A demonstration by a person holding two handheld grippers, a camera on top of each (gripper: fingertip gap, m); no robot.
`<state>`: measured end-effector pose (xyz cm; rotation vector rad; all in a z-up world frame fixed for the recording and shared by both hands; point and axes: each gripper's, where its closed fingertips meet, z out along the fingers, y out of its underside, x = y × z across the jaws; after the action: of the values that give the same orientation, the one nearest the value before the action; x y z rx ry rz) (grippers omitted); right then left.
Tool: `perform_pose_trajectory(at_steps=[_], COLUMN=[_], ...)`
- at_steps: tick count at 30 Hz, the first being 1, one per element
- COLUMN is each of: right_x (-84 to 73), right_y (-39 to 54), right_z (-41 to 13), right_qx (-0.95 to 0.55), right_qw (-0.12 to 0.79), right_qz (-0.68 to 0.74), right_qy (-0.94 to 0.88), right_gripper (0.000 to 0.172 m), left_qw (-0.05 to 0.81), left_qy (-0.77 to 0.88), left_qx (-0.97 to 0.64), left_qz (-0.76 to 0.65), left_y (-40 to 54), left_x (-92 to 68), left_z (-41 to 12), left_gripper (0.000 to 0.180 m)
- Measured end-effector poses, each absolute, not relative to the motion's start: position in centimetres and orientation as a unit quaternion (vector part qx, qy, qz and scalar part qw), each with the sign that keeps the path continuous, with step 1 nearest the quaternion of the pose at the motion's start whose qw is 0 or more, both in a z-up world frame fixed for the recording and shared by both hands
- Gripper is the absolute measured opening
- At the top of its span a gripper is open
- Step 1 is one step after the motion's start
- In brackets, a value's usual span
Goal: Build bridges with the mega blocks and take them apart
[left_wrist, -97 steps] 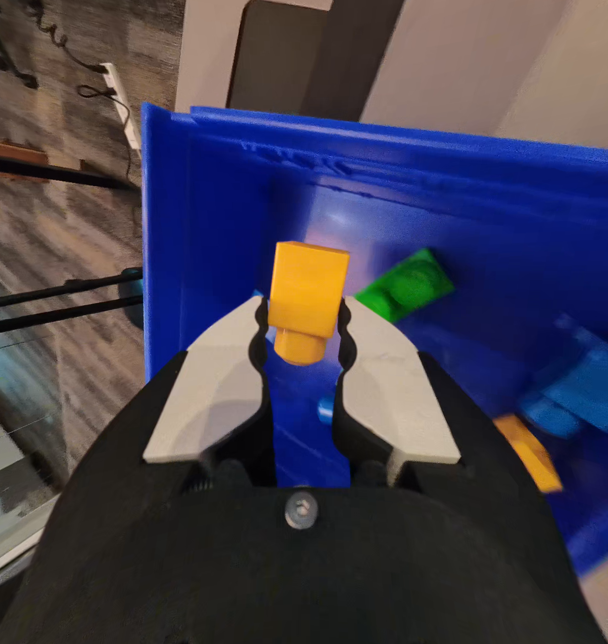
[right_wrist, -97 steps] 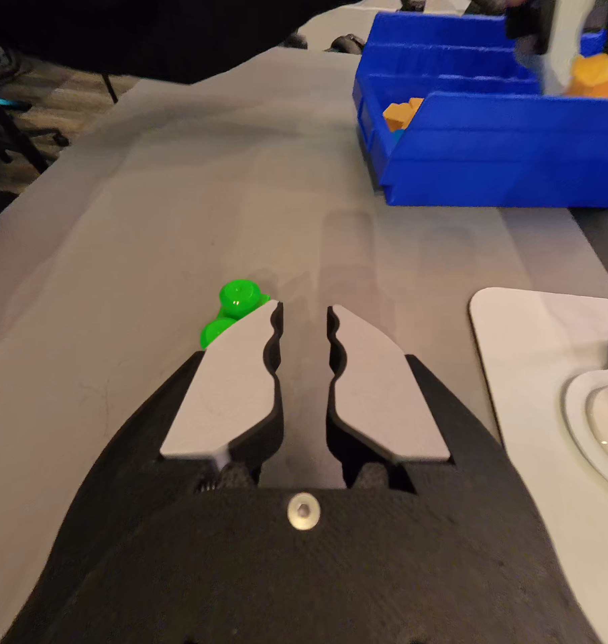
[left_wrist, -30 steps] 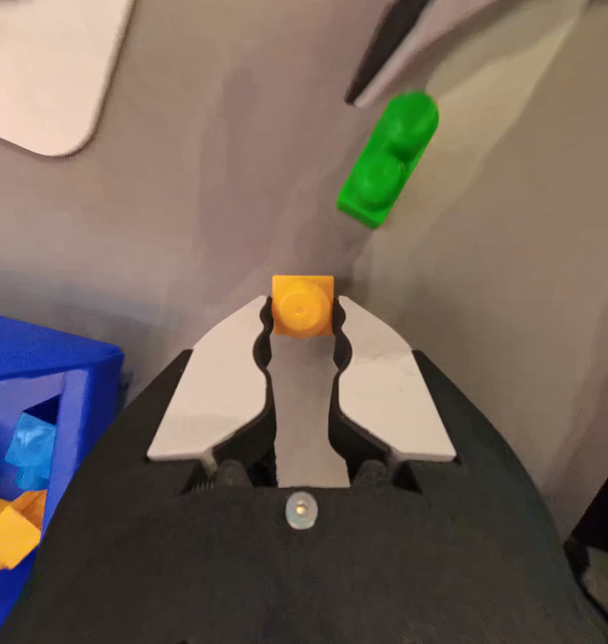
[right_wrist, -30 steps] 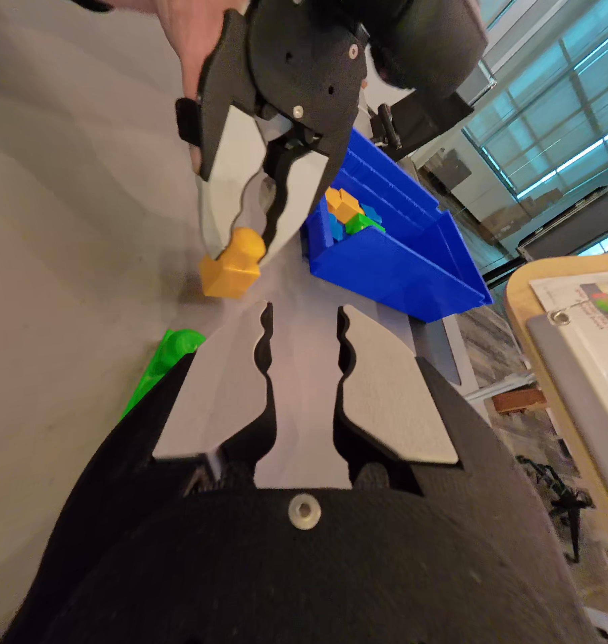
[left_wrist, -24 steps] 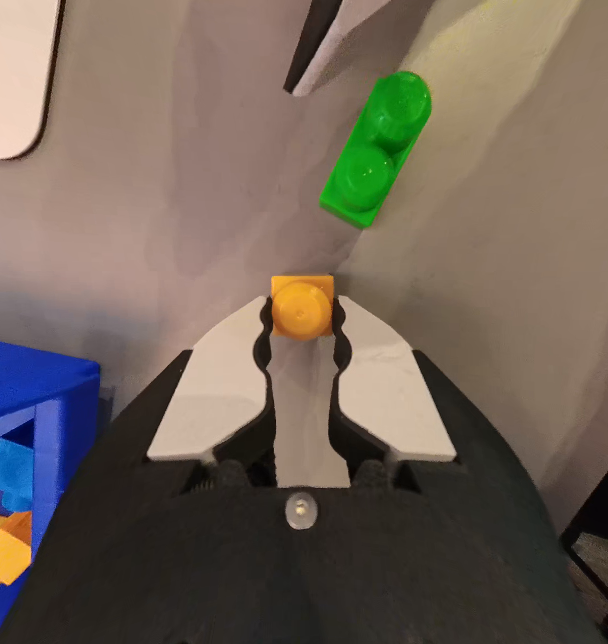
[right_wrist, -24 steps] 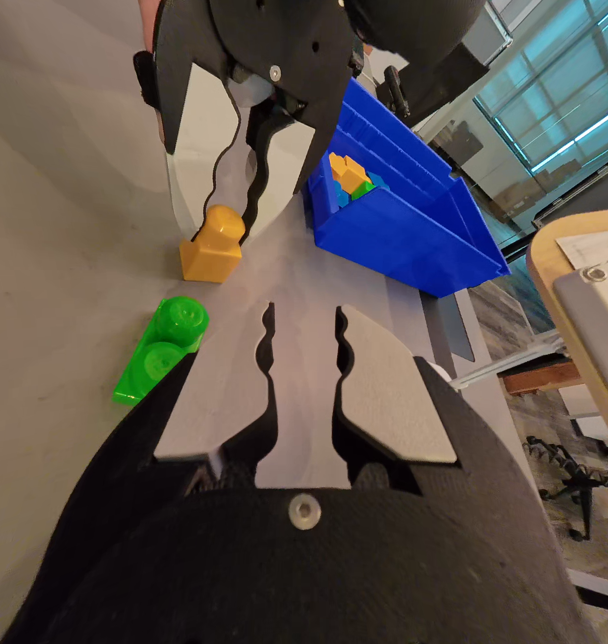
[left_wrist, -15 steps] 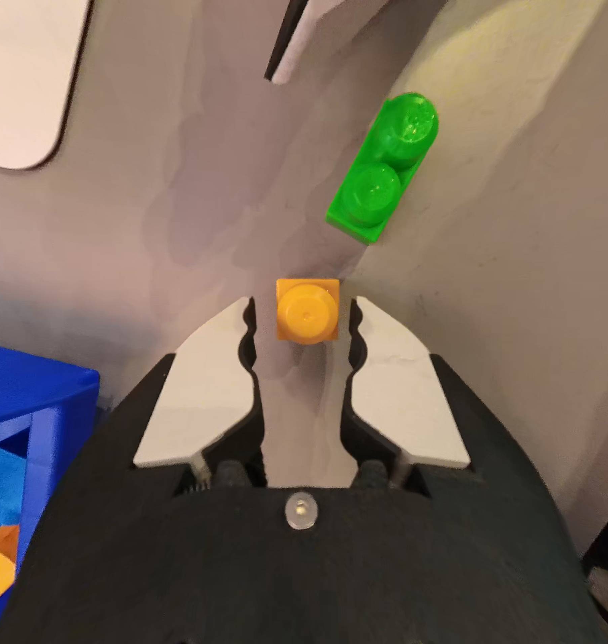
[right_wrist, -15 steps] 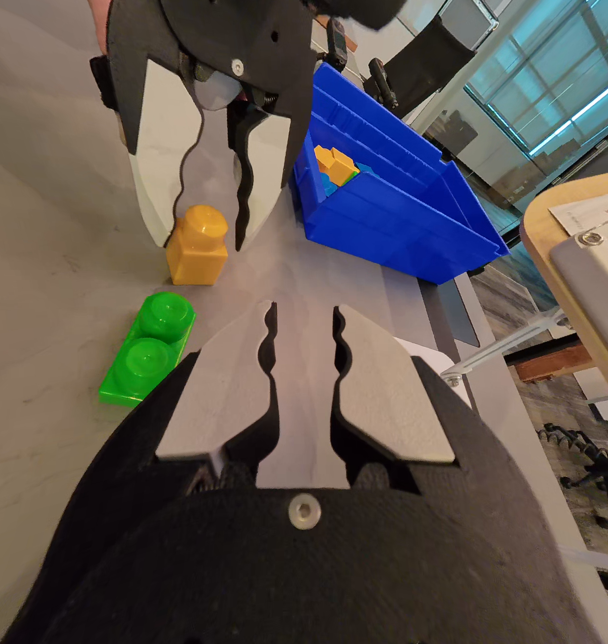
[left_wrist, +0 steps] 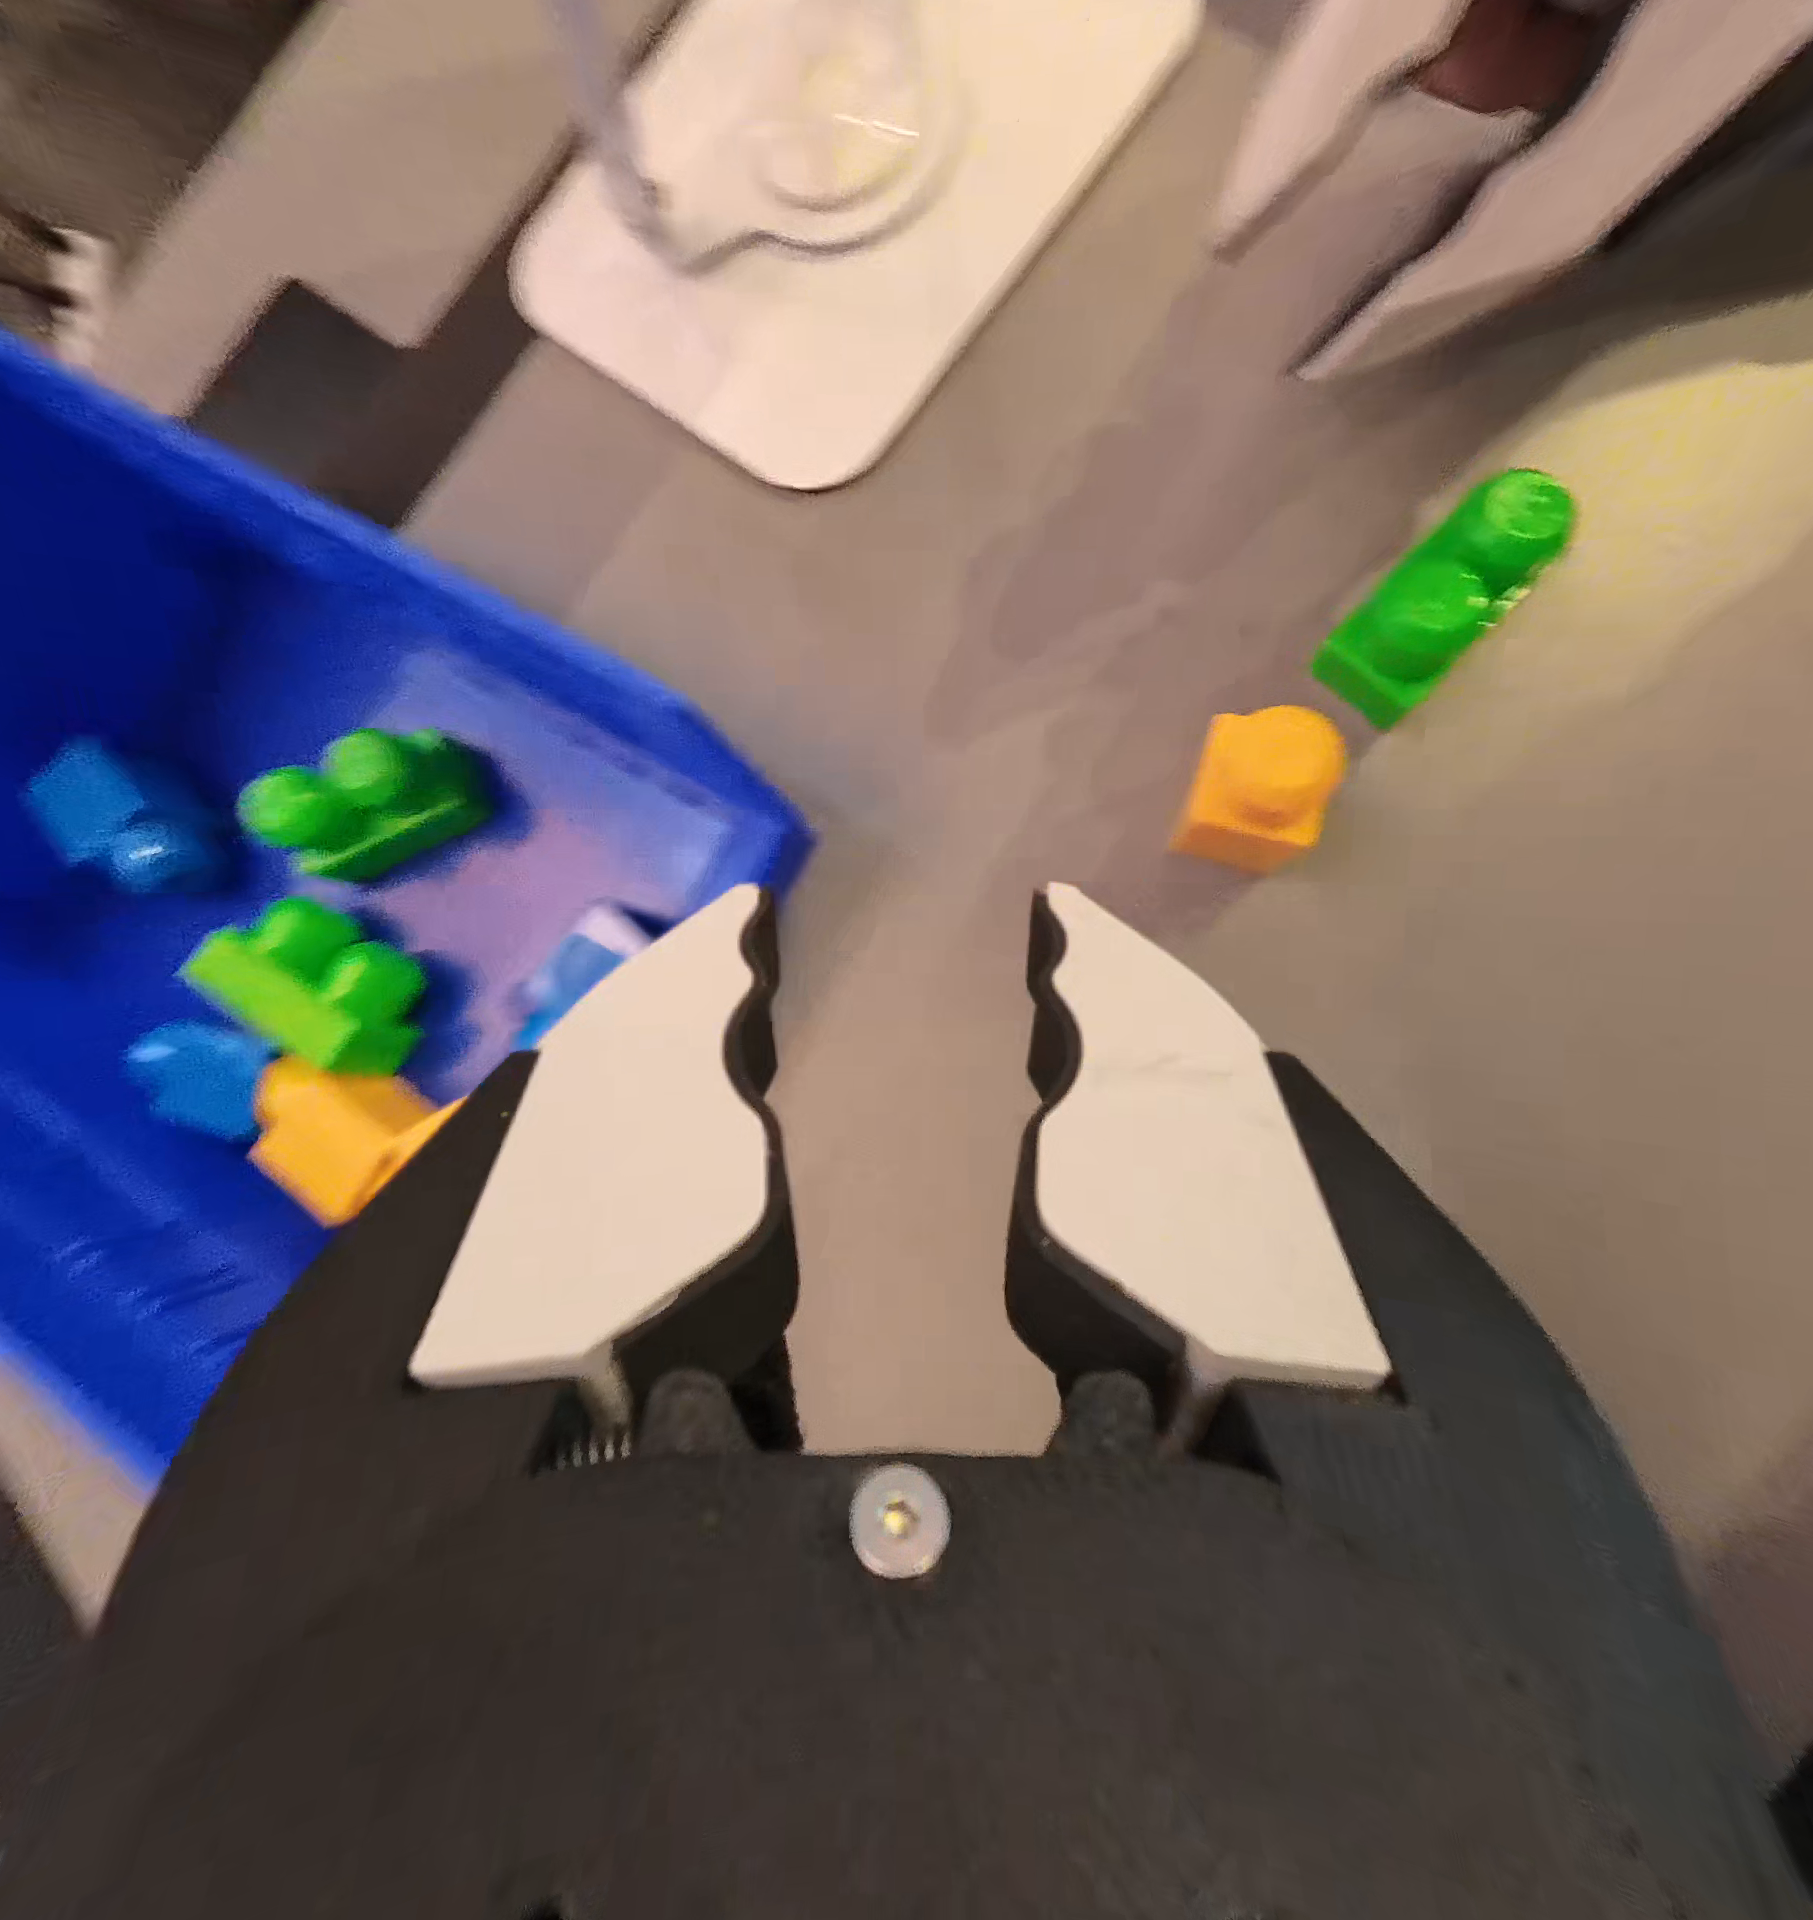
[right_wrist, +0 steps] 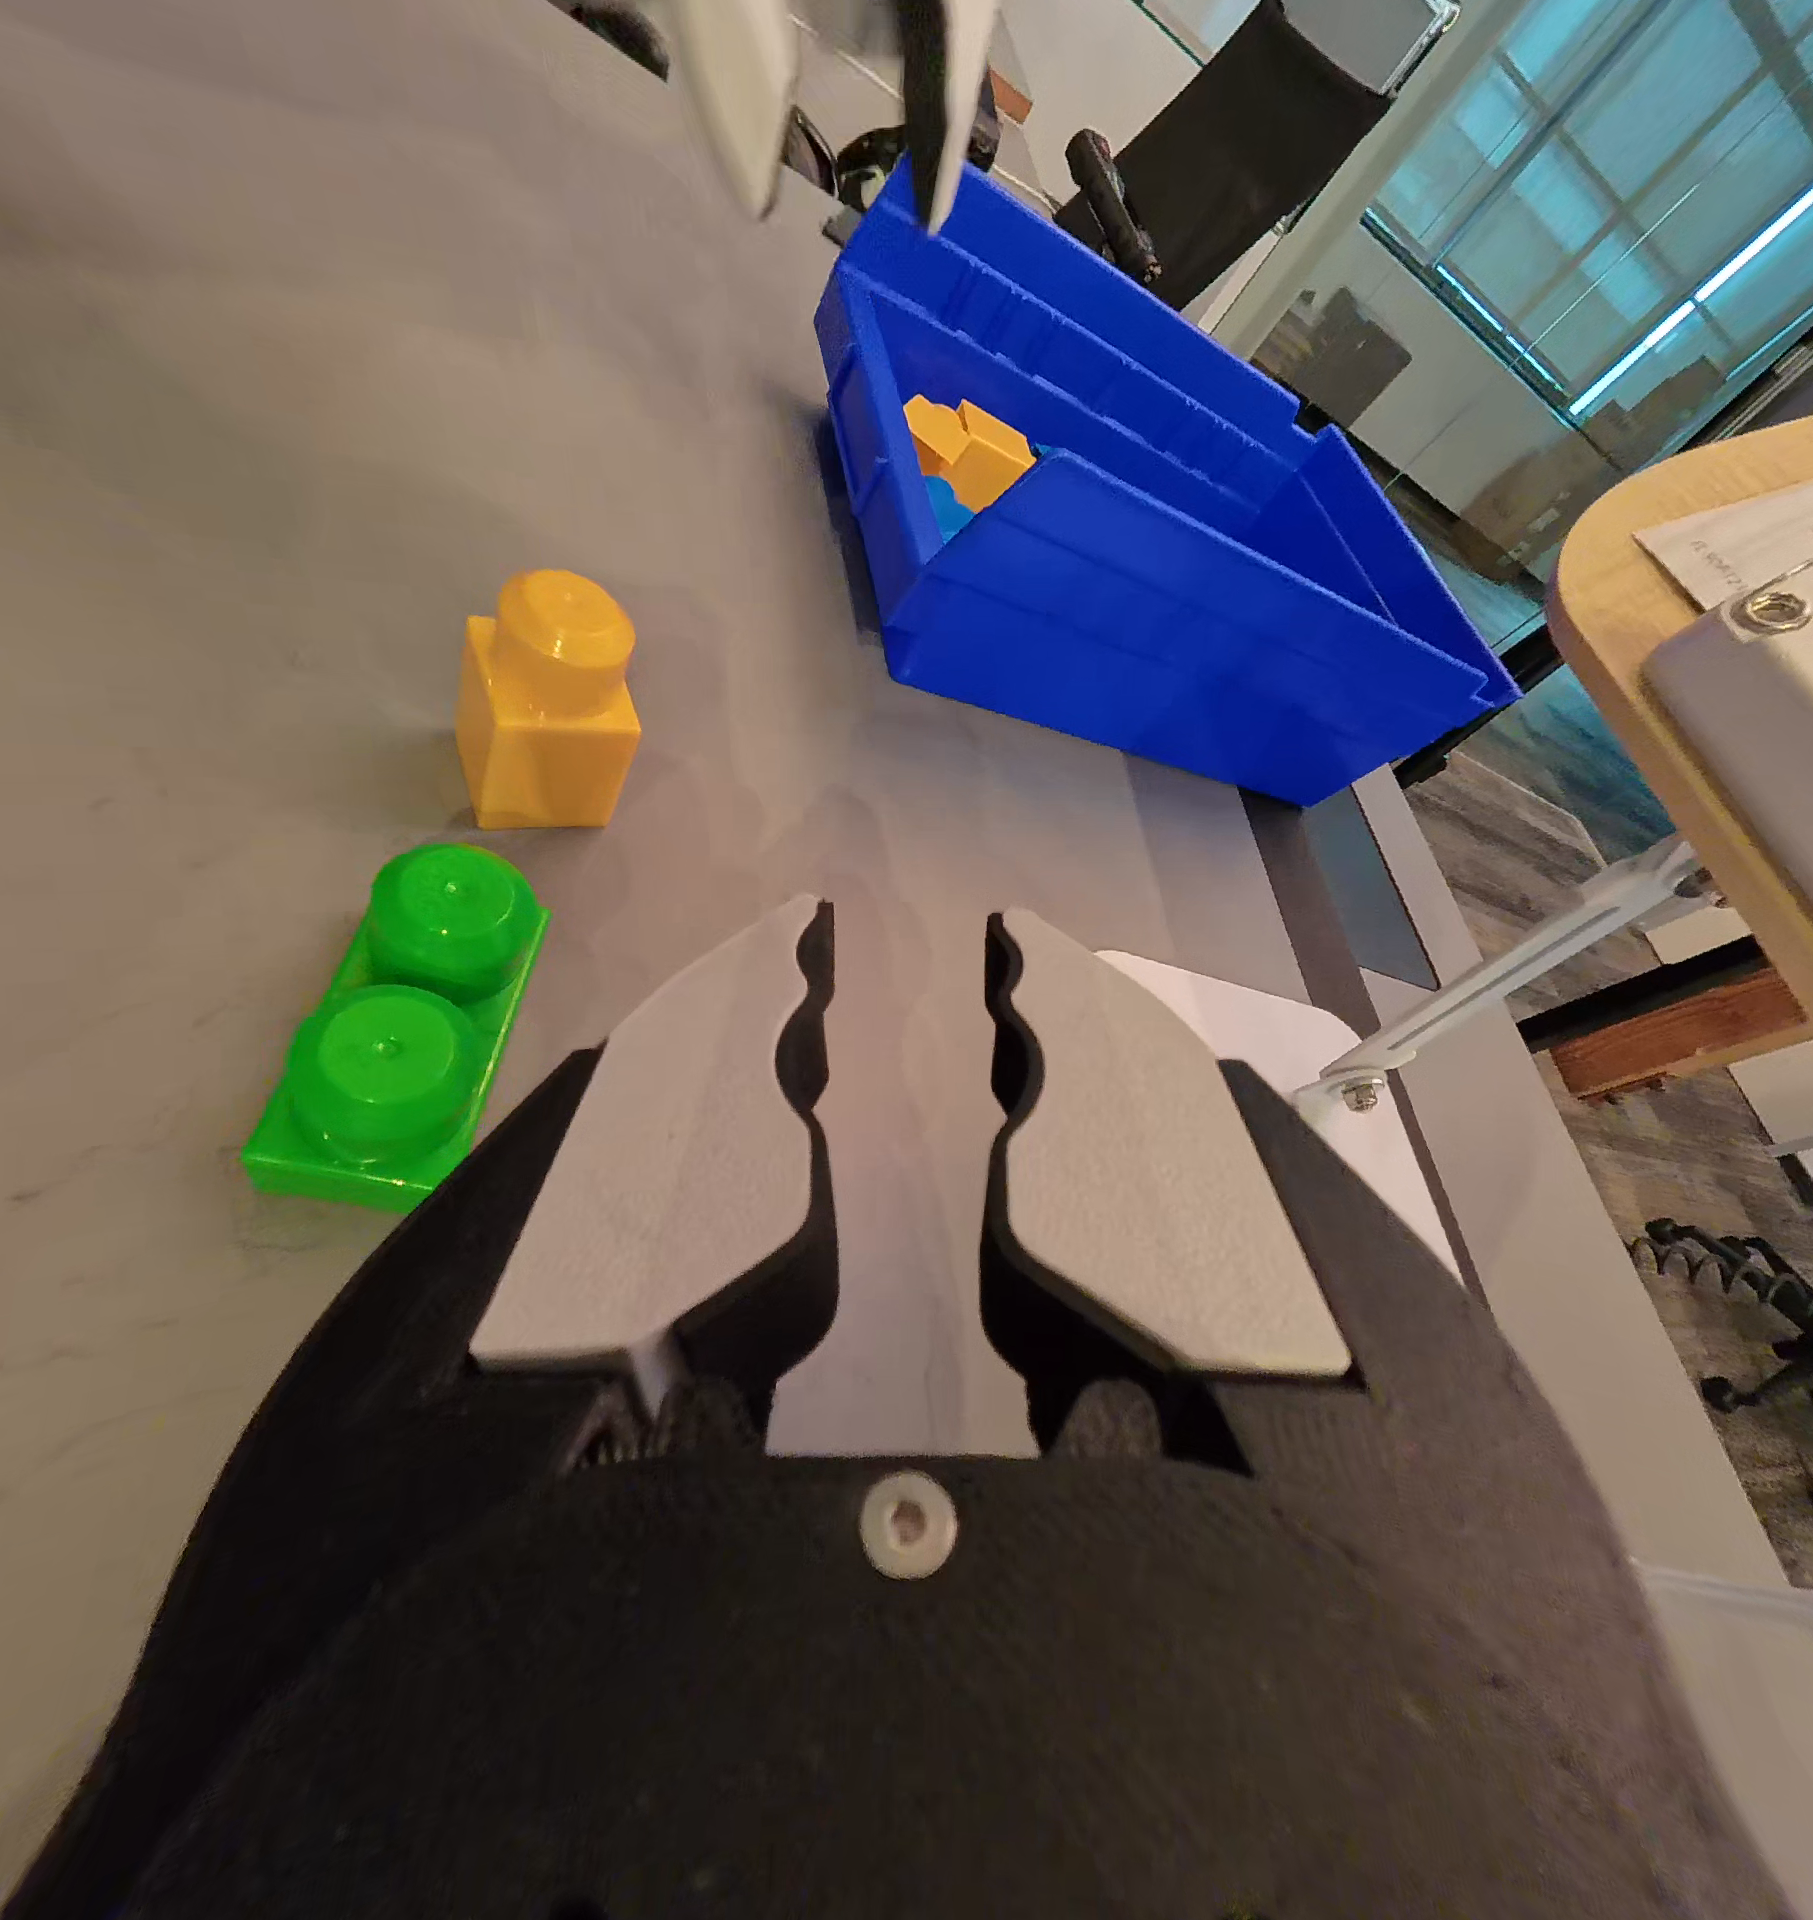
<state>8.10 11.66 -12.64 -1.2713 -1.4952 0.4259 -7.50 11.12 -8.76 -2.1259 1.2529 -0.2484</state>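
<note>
An orange single-stud block (right_wrist: pixel 547 707) stands upright on the grey table (right_wrist: pixel 206 416), with a flat green two-stud block (right_wrist: pixel 398 1029) just in front of it. Both also show in the left wrist view, the orange block (left_wrist: pixel 1257 787) and the green block (left_wrist: pixel 1442 597) to the right. My left gripper (left_wrist: pixel 894 906) is open and empty, raised beside the blue bin (left_wrist: pixel 102 540); its fingers (right_wrist: pixel 746 94) show at the top of the right wrist view. My right gripper (right_wrist: pixel 907 914) is open and empty, hovering over the table right of both blocks.
The blue bin (right_wrist: pixel 1172 644) holds several green, blue and orange blocks. A white board (left_wrist: pixel 829 270) with a clear moulded piece lies beyond it. A wooden table edge (right_wrist: pixel 1650 644) and chairs stand at the right. The right gripper's fingers (left_wrist: pixel 1453 177) show top right. Across from one pair of fingers to the other is roughly 15 centimeters.
My left gripper opened, let go of the orange block standing on the table next to the green block, then lifted and swung back toward the blue bin. My right gripper stayed open.
</note>
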Motion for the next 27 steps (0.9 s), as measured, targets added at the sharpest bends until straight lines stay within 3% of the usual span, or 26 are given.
perform_pose_trajectory(at_steps=[1,3,6,13,17,20,27], right_x=[8.1,8.1,8.1,8.2,8.2,8.2,8.0], right_y=[11.7,11.8,11.8,11.9,11.9,11.8,11.5], right_z=[-12.8,-13.0,-13.4,-14.1,-14.4,-14.4,-14.3], right_qx=[-0.535,-0.539,-0.542,-0.546,-0.549,-0.548,-0.545], right_qw=[0.536,0.533,0.528,0.519,0.513,0.511,0.511], right_qz=[0.179,0.181,0.182,0.185,0.194,0.197,0.196], right_qy=[-0.628,-0.627,-0.628,-0.631,-0.631,-0.632,-0.636], right_gripper=[0.027,0.027,0.027,0.026,0.026,0.026,0.026], left_qw=[0.341,0.365,0.334,0.071,0.016,0.014,0.029], left_qy=[0.465,0.433,0.405,0.465,0.437,0.407,0.368], left_qx=[-0.813,-0.823,-0.851,-0.881,-0.892,-0.902,-0.912], left_qz=[-0.081,-0.051,-0.003,0.056,0.111,0.143,0.179], left_y=[12.3,15.4,19.9,22.9,23.5,24.5,25.8], left_x=[-8.9,-11.7,-15.4,-20.4,-21.4,-22.1,-22.8], left_z=[-7.7,-6.2,-6.8,-14.0,-16.0,-17.3,-19.0], left_gripper=[0.044,0.043,0.043,0.034,0.029,0.048,0.073])
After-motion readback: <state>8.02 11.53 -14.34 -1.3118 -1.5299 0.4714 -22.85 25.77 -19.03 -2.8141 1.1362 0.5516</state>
